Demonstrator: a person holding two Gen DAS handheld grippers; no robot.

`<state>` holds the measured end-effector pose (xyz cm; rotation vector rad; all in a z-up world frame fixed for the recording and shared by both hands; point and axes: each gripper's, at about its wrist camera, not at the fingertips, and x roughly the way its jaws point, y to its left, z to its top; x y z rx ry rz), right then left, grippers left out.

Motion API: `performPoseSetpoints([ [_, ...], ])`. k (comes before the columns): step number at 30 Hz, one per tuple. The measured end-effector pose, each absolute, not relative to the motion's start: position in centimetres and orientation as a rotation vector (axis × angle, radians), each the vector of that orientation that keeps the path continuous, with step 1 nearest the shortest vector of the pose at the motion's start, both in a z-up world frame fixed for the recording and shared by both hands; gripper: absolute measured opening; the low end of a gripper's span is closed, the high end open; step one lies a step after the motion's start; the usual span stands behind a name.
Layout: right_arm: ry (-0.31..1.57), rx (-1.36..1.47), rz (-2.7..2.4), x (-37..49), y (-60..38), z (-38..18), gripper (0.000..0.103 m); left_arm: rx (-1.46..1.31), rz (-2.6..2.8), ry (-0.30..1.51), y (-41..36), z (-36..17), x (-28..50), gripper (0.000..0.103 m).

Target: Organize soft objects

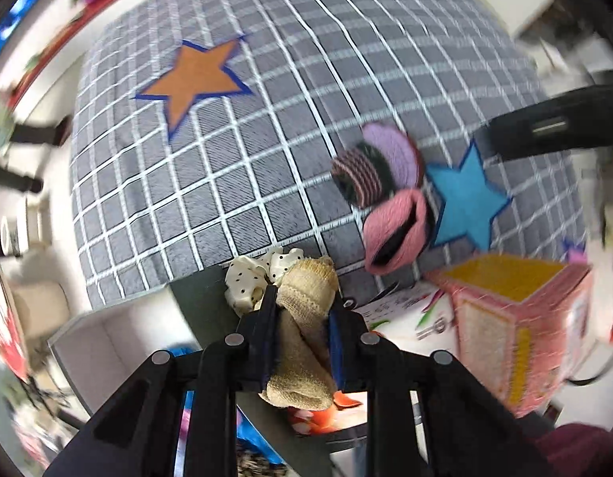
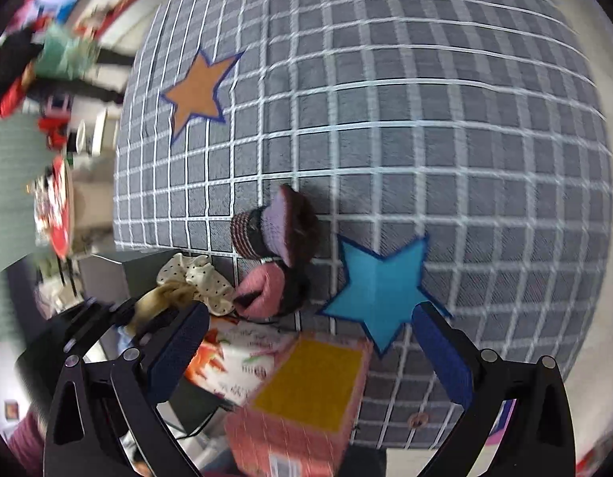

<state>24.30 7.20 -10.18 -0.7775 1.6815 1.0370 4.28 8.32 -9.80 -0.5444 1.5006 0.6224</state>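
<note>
My left gripper (image 1: 302,302) is shut on a beige sock (image 1: 302,342) and holds it above the near edge of a grey checked cloth (image 1: 247,183). A cream dotted scrunchie (image 1: 253,278) lies just beyond the sock; it also shows in the right wrist view (image 2: 197,278). A pile of rolled socks, purple and striped (image 1: 380,167) and pink (image 1: 398,230), lies on the cloth beside a blue star (image 1: 465,198). My right gripper (image 2: 310,334) is open and empty, above a pink box (image 2: 302,397) near the sock pile (image 2: 274,238) and the blue star (image 2: 380,290).
The pink box with a yellow inside (image 1: 513,318) stands at the cloth's near right. An orange star (image 1: 195,79) is on the cloth's far left. A white open box (image 1: 107,342) and printed papers (image 1: 398,314) lie near me. Both views are motion-blurred.
</note>
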Motion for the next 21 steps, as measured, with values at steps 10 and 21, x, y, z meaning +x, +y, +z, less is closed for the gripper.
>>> performPoseSetpoints([
  [10, 1.654, -1.175, 1.075, 19.0, 13.7, -19.4, 0.103, -0.7, 0.79, 1.381, 7.3, -6.5, 2.4, 0.025],
  [21, 1.702, -0.998, 1.12, 19.8, 12.7, -17.7, 0.058, -0.626, 0.747, 1.405, 4.3, -4.4, 2.1, 0.025],
])
